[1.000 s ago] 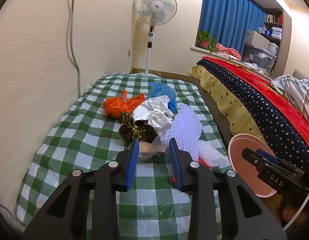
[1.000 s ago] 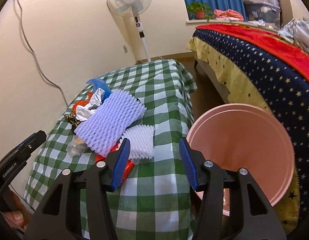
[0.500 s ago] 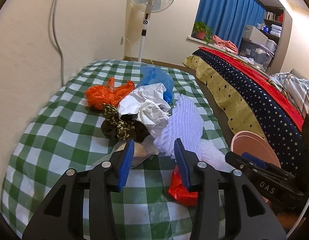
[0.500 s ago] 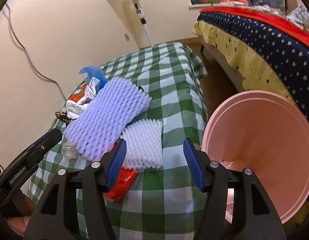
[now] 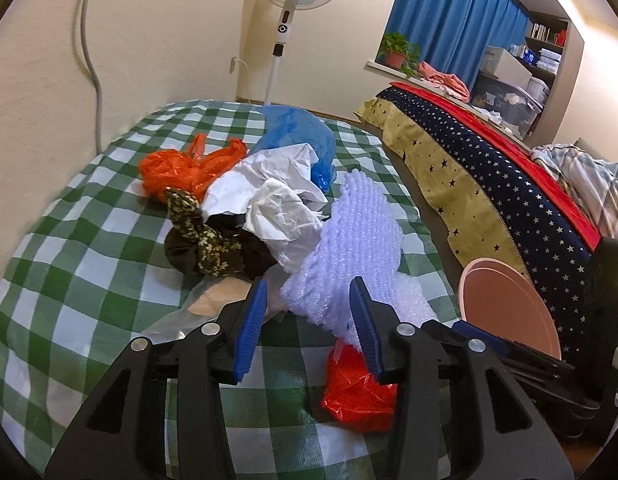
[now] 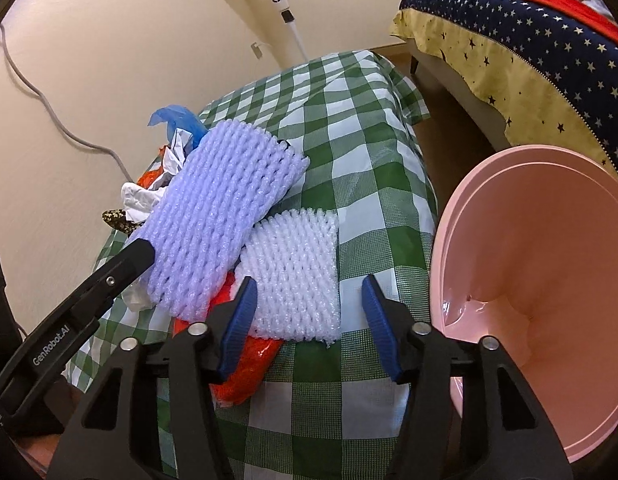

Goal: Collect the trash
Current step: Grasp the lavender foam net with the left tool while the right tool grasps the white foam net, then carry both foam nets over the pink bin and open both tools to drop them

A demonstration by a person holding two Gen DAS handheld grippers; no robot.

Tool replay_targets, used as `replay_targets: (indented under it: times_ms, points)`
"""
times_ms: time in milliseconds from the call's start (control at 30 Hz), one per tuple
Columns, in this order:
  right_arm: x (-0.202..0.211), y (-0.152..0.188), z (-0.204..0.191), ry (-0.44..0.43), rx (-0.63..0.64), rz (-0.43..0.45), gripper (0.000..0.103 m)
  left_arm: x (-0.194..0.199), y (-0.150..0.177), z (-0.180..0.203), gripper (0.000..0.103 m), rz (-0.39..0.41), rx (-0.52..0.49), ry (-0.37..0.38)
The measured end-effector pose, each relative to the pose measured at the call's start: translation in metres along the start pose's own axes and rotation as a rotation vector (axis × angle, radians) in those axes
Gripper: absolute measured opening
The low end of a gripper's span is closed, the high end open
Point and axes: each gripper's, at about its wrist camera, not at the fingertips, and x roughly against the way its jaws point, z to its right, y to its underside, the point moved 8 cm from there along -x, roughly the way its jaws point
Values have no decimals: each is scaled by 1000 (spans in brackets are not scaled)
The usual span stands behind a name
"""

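Looking over the checked cloth, I judge the collecting barely begun: the whole heap of trash lies on it, and the pink bin beside the table shows only a bare inside from where I see it. The lilac foam net leans across the white foam net, with the red plastic bag tucked under their near edge. Behind them sit crumpled white paper, an orange bag, a blue bag and a dark patterned cloth. All of it remains to be moved.

Both tongs point downward at the near end of the heap. My left gripper stands about half open and holds nothing; the lilac net's corner lies just ahead of it. My right gripper is closing, roughly half open, framing the white net's near edge without pressing on it yet. I'd take that white net first, since the bin is right beside it.
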Motion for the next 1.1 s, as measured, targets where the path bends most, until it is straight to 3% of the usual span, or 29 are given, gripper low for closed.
replay_targets:
  times_ms: [67, 133, 200, 300, 767, 1100]
  points:
    - [0, 1, -2, -3, 11, -5, 41, 0, 0, 2, 42, -1, -2, 3]
    - [-1, 1, -4, -6, 22, -8, 34, -1, 0, 3, 33, -3, -8, 8]
    - [0, 0, -7, -9, 38, -7, 20, 0, 0, 5, 29, -4, -14, 8]
    - [4, 1, -11, -11, 61, 1, 14, 1, 1, 4, 16, -9, -17, 8]
    - [49, -12, -23, 43, 155, 133, 12, 44, -15, 12, 12, 90, -60, -7]
    - [100, -12, -13, 109, 139, 236, 12, 73, -15, 27, 12, 137, -96, -2]
